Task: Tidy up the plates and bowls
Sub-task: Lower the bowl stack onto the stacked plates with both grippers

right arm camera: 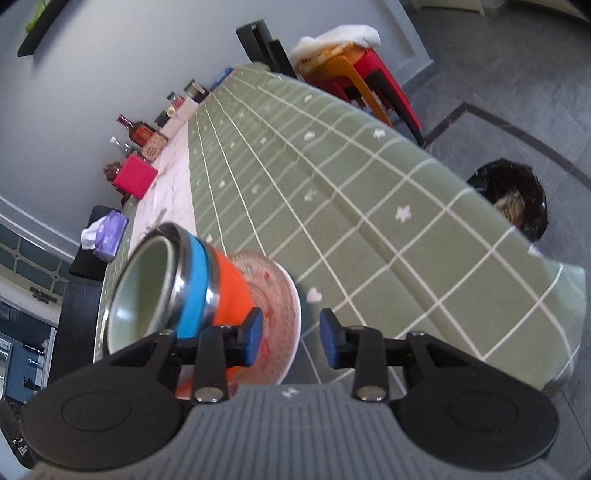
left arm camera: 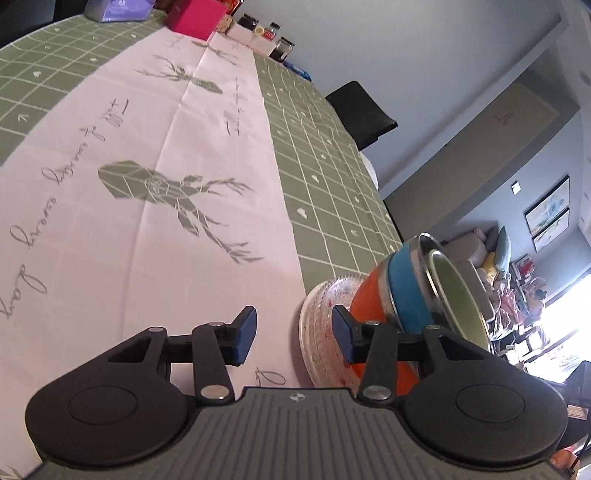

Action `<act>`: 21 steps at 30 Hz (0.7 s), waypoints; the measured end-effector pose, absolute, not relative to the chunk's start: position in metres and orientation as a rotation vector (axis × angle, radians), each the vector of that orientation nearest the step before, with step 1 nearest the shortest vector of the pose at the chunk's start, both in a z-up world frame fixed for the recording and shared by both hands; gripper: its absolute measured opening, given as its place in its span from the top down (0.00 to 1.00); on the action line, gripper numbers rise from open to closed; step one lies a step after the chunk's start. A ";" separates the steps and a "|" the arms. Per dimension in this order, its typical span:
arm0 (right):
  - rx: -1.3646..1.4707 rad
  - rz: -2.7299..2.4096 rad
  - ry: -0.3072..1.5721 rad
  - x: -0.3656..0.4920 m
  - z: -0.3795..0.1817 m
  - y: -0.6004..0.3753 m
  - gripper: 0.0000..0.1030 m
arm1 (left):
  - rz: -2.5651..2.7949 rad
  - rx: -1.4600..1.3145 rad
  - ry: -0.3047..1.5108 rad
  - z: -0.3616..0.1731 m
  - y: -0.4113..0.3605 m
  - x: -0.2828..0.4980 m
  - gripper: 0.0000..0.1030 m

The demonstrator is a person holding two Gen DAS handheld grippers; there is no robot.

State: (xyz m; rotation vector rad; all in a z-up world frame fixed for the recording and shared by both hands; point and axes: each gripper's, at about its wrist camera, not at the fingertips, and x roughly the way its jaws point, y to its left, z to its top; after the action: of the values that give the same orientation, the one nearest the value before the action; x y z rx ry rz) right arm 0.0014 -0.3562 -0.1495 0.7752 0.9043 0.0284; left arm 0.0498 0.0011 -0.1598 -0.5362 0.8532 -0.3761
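Note:
A stack of bowls stands on a patterned pink plate (left arm camera: pixel 314 325) (right arm camera: pixel 280 291) near the table's edge: an orange bowl (left arm camera: pixel 369 299) (right arm camera: pixel 231 291) at the bottom, a blue bowl (left arm camera: pixel 406 284) (right arm camera: pixel 195 288) in it, and a steel-rimmed green bowl (left arm camera: pixel 454 295) (right arm camera: pixel 144 280) inside that. My left gripper (left arm camera: pixel 293 334) straddles the plate's rim from one side; bare cloth shows between its outer pad and the rim. From the opposite side my right gripper (right arm camera: pixel 291 339) also has the rim between its jaws, with a gap at the outer pad. Both are open.
A green checked tablecloth (right arm camera: pixel 332 184) with a white deer-print runner (left arm camera: pixel 147 166) covers the table. At the far end stand a pink box (left arm camera: pixel 194 16), a tissue box (right arm camera: pixel 110 232) and jars (left arm camera: pixel 266 35). Beyond the table are a black chair (left arm camera: pixel 362 110), stacked stools (right arm camera: pixel 365 74) and a bin (right arm camera: pixel 517 201).

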 end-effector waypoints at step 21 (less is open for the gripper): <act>0.839 0.080 0.969 0.018 -0.178 -0.343 0.79 | -0.448 -0.582 0.930 -0.185 -0.026 0.055 0.73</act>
State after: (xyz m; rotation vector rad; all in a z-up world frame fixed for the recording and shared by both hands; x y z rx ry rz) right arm 0.0184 -0.3432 -0.1779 0.8393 0.9687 0.0803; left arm 0.0545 -0.0264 -0.1850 -0.5819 0.9297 -0.4483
